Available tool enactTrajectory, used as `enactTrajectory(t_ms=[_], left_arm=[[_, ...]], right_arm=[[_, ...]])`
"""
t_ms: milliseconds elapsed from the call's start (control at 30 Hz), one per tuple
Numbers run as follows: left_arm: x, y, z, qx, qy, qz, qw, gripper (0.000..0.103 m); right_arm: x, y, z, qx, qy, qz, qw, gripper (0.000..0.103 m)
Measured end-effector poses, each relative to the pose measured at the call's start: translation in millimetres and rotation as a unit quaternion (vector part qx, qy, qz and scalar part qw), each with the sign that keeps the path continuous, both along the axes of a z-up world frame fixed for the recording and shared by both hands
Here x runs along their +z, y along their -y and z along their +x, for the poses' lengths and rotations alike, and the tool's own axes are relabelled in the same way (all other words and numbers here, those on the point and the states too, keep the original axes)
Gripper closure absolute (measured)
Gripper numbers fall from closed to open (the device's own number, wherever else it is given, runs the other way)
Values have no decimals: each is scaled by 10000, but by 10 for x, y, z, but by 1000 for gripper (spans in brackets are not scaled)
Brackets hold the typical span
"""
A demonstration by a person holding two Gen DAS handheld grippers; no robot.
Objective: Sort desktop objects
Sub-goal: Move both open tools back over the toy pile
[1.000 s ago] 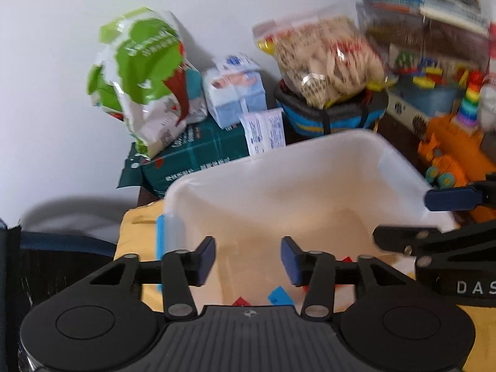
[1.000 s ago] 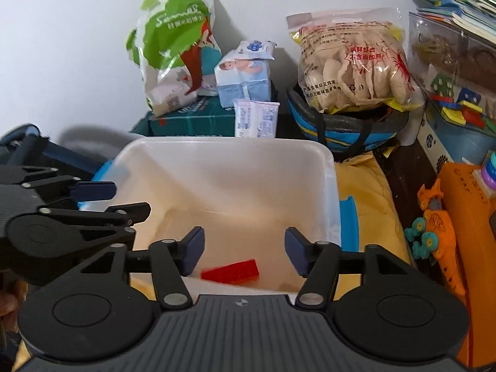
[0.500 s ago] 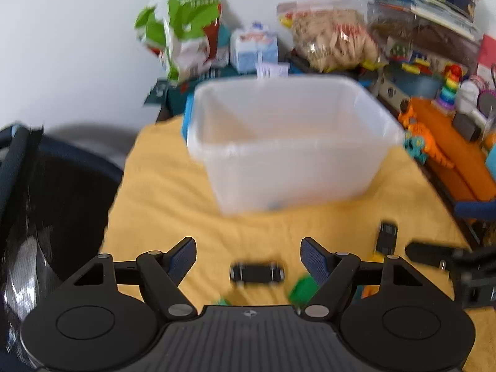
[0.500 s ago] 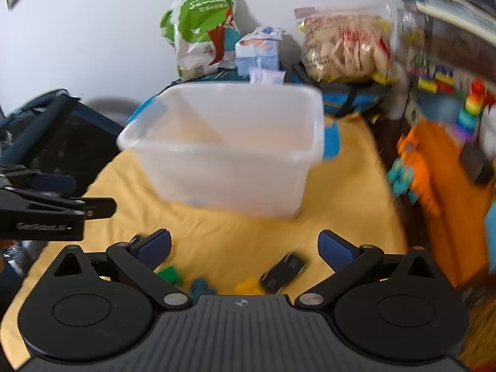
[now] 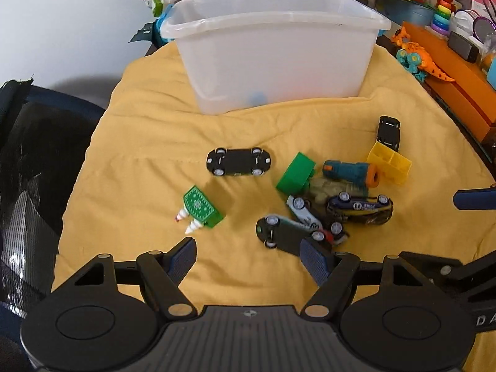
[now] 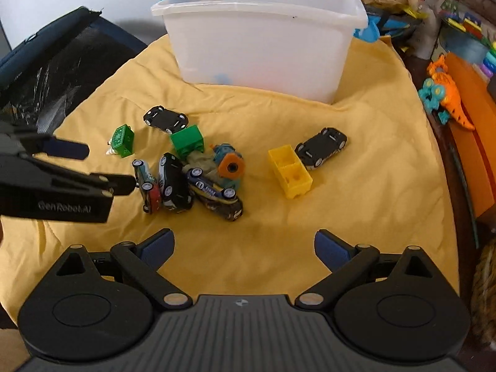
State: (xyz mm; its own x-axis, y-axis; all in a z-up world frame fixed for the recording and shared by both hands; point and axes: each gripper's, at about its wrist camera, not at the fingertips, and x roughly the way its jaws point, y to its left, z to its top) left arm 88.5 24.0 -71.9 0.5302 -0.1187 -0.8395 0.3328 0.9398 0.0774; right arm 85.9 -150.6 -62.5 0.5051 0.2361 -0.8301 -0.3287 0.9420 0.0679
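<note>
- We're holding both hand-held grippers above the toys w/ nothing in either: left hand-held gripper [image 5: 248,255] is standing w/ jaws wide apart, right hand-held gripper [image 6: 243,248] likewise spread, only yellow cloth [image 6: 356,186] showing between its fingers.
- Task things are lying loose on the cloth-covered bench, in front of the clear tub [image 5: 279,46], which is sitting at the far side; faint colours are showing thru its wall, so we're judging something's already inside.
- Main clump: several toy cars [image 5: 359,206] piled touching, w/ a green block [image 5: 296,173] and a teal-orange toy [image 5: 350,173] leaning in at the far edge.
- Lying apart from it: black car [image 5: 238,161] flipped wheels-up, a green piece w/ white cones [image 5: 200,207], a yellow block [image 6: 290,170], and another upturned black car [image 6: 321,148] touching that block.
- Key relation, as we're reading it: the nearest car of the clump [image 5: 288,232] is sitting just ahead of the left gripper's right-side finger, its long axis running slantwise across the jaw line, so the left hand's nearer to it; a small shift toward the clump plus some wrist roll seems needed to close across its narrow width.
- The right hand's better placed for the yellow block, ahead of it, long axis pointing roughly away from us.
</note>
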Motion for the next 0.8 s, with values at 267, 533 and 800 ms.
enactTrajectory(t_ms=[267,533,800], left_arm=[[78,-46,-127,129,538,113,9984,26],[56,-94,-102,-87,44,-463,9989,26],[-51,66,-64,-285,-308,-609,9973,35]], right_arm=[[122,31,-81,-304,952,-247,9947,3],[69,142,14,-601,576,75,9965,3],[-10,187,16,-507,378,116,9979,17]])
